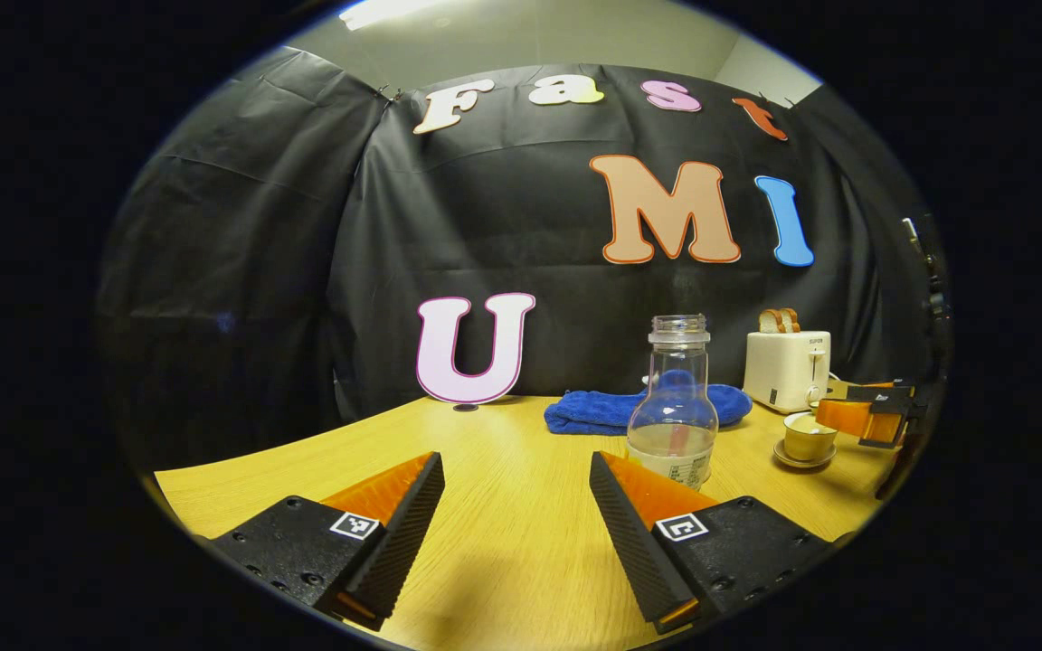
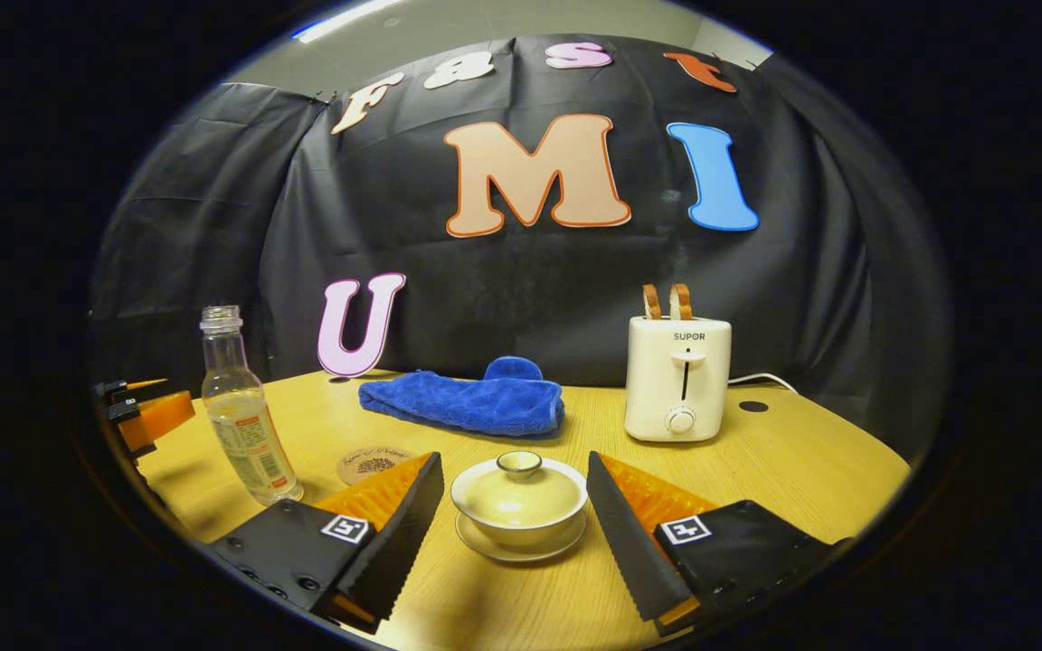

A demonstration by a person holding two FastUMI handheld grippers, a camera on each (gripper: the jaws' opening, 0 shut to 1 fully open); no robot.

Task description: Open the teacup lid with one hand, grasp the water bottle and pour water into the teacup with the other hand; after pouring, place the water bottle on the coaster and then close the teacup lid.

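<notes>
The right gripper [image 2: 514,506] hung spread with the lidded teacup [image 2: 519,500] centred between its fingers, apparently lined up to lift the lid [image 2: 518,477] by its small knob. The left gripper [image 1: 516,506] was likewise spread and empty, aimed at the water bottle [image 1: 673,407], which stood upright and uncapped on the counter [image 1: 503,452] ahead. The bottle was clear, labelled, partly filled. The round coaster [image 2: 374,465] lay just beside the bottle, ready for it

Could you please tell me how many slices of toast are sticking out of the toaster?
2. Both stand upright side by side in the slots on top of the toaster: the left slice and the right slice. Any others pushed down inside would be hidden.
</notes>
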